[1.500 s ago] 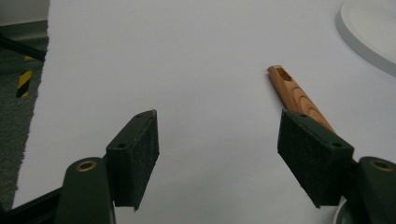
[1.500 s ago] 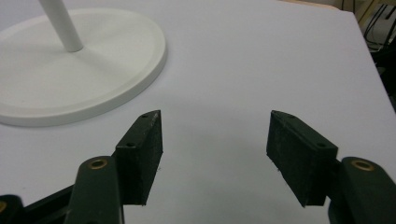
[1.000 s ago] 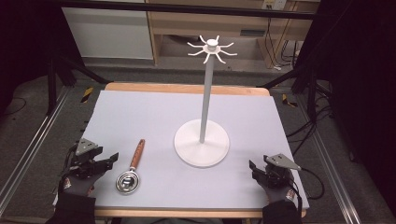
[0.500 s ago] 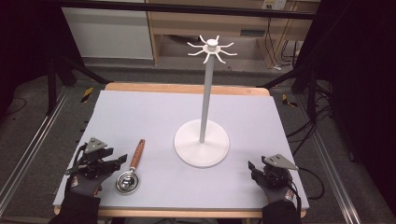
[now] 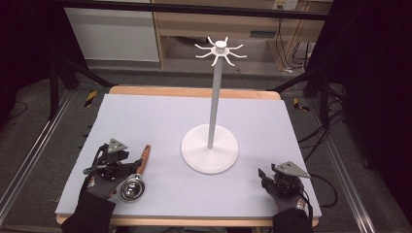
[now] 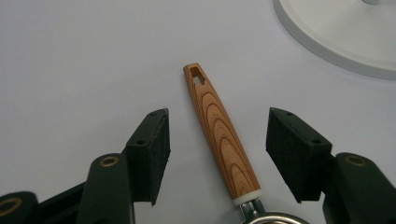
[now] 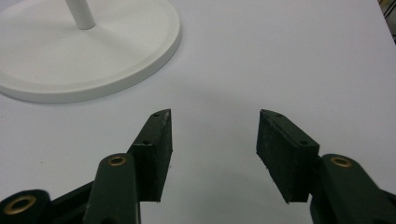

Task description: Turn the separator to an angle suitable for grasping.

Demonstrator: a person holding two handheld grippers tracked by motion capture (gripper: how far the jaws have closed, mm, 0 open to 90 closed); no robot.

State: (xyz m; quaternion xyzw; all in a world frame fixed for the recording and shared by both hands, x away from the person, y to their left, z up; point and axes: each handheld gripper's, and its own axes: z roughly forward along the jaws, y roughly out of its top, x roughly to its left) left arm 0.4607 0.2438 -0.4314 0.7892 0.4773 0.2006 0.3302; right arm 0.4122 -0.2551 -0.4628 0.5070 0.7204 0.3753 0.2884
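Observation:
A small metal scoop with a wooden handle (image 5: 144, 159) lies on the white table, bowl (image 5: 131, 188) toward me. In the left gripper view the handle (image 6: 219, 135) runs between the jaws, and neither pad touches it. My left gripper (image 5: 131, 167) (image 6: 217, 121) is open around the handle near the bowl end, and its jaws have just been closing. At the front right, my right gripper (image 5: 265, 178) (image 7: 215, 121) is open over bare table with nothing between its jaws, which have also just been closing. A white hook stand (image 5: 210, 151) rises mid-table.
The stand's round base (image 7: 93, 56) lies just ahead and left of the right gripper, and its edge (image 6: 336, 42) is beyond the handle's tip. Its hooked top (image 5: 220, 48) stands high. The white mat (image 5: 145, 116) ends at a wooden table edge.
My left gripper has slid right across the table from beside the scoop until its jaws straddle the wooden handle. The right hand has stayed where it was.

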